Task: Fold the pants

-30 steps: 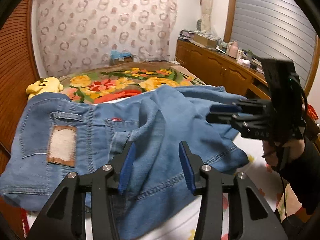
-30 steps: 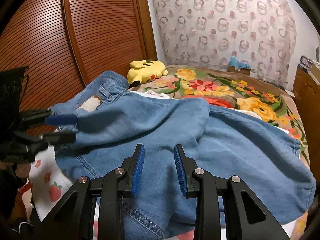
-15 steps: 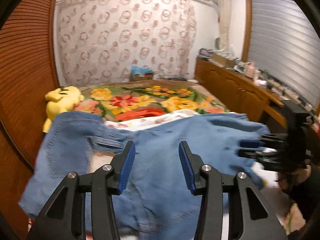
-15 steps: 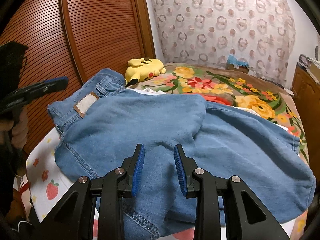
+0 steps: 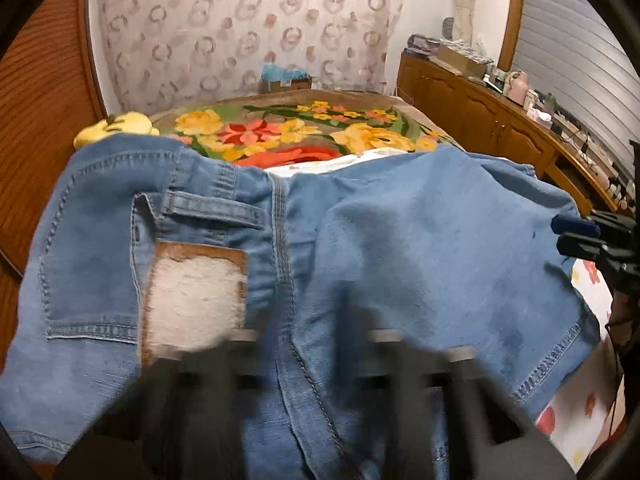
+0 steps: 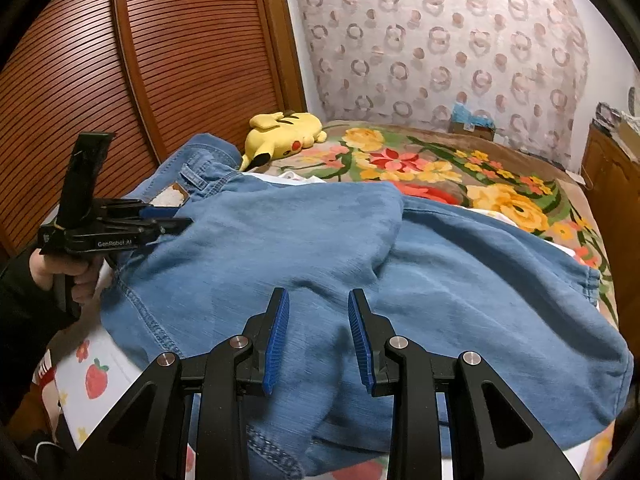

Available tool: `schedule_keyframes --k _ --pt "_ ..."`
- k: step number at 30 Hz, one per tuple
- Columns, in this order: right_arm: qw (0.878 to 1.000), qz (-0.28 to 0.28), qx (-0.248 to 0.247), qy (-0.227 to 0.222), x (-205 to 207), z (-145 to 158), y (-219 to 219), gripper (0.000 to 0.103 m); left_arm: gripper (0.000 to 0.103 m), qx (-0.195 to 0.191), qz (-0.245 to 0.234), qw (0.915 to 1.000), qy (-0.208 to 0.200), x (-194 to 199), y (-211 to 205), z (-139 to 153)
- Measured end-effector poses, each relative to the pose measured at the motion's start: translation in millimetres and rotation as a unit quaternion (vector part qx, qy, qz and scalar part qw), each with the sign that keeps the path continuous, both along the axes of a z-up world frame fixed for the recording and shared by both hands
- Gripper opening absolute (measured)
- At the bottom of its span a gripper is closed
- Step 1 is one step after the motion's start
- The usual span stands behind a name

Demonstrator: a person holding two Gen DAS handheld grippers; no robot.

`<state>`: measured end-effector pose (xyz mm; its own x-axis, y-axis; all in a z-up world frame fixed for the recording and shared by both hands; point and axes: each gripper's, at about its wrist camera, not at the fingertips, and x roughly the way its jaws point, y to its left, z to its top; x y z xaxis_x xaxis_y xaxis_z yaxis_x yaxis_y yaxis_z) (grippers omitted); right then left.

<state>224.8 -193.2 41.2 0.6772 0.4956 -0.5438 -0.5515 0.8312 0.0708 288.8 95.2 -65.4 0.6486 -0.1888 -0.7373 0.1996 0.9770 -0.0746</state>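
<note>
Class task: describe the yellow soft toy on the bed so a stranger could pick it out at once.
Start at the bed with its flowered cover, and follow the side beside the slatted wooden doors. There, just past the waistband of the jeans, lies the soft toy. It is the only plush thing: plain bright yellow, with a red cheek and black-tipped ear.

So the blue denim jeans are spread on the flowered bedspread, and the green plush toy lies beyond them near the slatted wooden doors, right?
Not quite: the plush toy is yellow, not green, as the right wrist view shows. The rest holds: the blue denim jeans are spread on the flowered bedspread, and the toy lies beyond them near the slatted wooden doors.
</note>
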Motion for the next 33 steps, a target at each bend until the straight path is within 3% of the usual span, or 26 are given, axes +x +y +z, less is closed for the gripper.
schedule_keyframes --k 5,7,10,14,18,22,25,29,33 --pt "1.000 -0.005 0.002 0.005 5 -1 -3 0.032 0.002 0.027 0.032 0.9960 -0.079 -15 10 58" --pt "1.000 -0.005 0.005 0.006 6 0 -1 0.032 0.002 0.071 0.063 0.9872 -0.128 -21 18 87" --pt "1.000 -0.001 0.007 0.006 6 0 4 0.032 0.004 0.094 0.082 0.9814 -0.146 -16 29 106" --pt "1.000 0.002 0.007 0.007 7 -2 4 0.032 0.030 0.123 0.079 0.9846 -0.096 4 37 92" --pt "1.000 -0.005 0.003 0.009 9 -1 0 0.032 0.059 0.086 0.080 0.9905 -0.072 1 50 75" --pt "1.000 -0.031 -0.004 0.003 2 4 -17 0.032 0.062 0.074 0.076 0.9925 -0.060 -16 37 58" --pt "0.997 -0.073 -0.002 -0.002 -7 6 -48 0.045 0.062 0.058 0.065 0.9944 -0.060 -30 25 52" --pt "0.991 -0.134 -0.003 0.002 -23 2 -91 0.047 0.062 0.046 0.039 0.9961 -0.065 -40 -1 49" --pt "0.979 -0.204 -0.018 0.012 -32 -10 -138 0.049 0.076 0.036 0.022 0.9966 -0.071 -50 -16 49"
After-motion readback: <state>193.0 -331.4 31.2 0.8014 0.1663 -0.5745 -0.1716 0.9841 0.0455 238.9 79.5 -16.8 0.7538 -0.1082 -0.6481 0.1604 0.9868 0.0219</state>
